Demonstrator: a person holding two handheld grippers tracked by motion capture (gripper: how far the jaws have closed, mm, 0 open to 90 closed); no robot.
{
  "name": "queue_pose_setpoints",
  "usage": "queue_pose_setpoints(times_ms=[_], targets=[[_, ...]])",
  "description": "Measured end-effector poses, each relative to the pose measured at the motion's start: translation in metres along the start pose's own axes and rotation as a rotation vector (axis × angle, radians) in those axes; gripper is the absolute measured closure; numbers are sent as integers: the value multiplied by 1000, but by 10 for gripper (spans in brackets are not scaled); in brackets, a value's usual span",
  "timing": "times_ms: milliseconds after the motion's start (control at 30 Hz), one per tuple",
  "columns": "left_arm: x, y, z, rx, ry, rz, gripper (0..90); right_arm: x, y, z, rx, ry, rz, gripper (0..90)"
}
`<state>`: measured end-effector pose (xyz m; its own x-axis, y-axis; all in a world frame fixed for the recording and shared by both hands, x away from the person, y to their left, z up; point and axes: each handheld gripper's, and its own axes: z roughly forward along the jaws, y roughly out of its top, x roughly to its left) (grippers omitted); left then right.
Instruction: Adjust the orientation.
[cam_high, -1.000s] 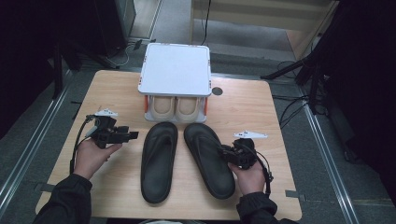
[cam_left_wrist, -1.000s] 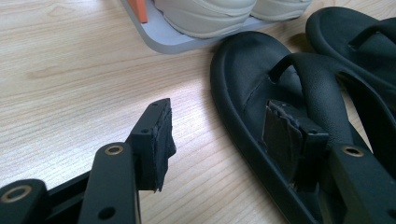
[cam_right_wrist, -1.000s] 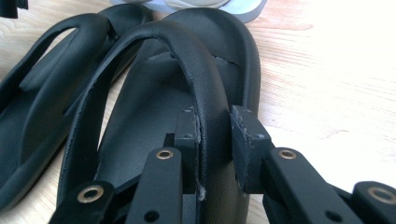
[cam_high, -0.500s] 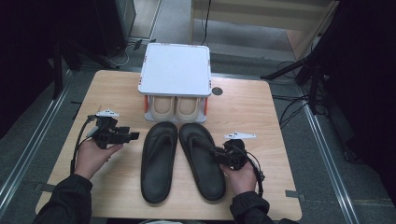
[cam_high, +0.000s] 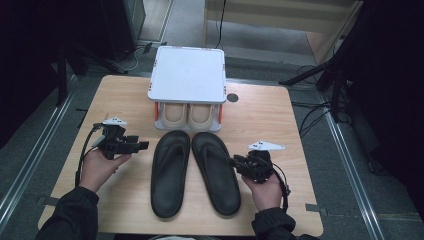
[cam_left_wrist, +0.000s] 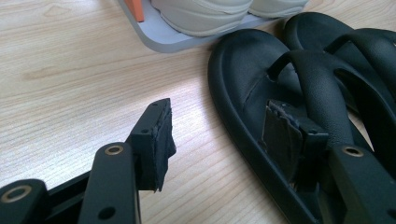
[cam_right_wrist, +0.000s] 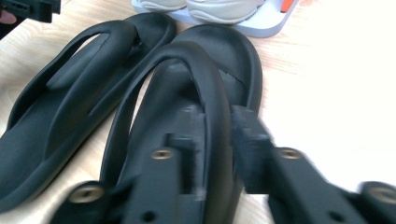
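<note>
Right gripper (cam_high: 240, 164) at 5 o'clock: jaws just closing, now pinched on outer strap of right flip-flop (cam_high: 215, 172); sandal shifted toward table centre versus second ago, now just beside left flip-flop (cam_high: 169, 172). Probably lift comes next. Left gripper (cam_high: 142, 145) at 9 o'clock: jaws wide apart, empty, unmoved. Shoe rack (cam_high: 187, 75) at 12 o'clock, beige shoes (cam_high: 187, 114) inside.

the right gripper (cam_right_wrist: 217, 154) jaws blur around the sandal strap (cam_right_wrist: 205, 79).
</note>
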<state>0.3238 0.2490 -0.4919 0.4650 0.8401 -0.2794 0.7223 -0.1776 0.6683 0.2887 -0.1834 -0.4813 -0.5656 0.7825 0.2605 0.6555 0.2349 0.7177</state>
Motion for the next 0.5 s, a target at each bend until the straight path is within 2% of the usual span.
queue_pose_setpoints(times_ms=[100,267,400,500], targets=[[0,0,0,0,0,1,433,-4,-3,0,39,-1,-7,900],[-1,0,1,6,-2,8,439,-5,-8,8,96,-25,-13,900],[-3,0,0,4,-6,24,467,-5,-8,11,115,-54,-36,900],[-4,0,0,16,-15,27,497,-7,-9,13,136,-50,-28,900]])
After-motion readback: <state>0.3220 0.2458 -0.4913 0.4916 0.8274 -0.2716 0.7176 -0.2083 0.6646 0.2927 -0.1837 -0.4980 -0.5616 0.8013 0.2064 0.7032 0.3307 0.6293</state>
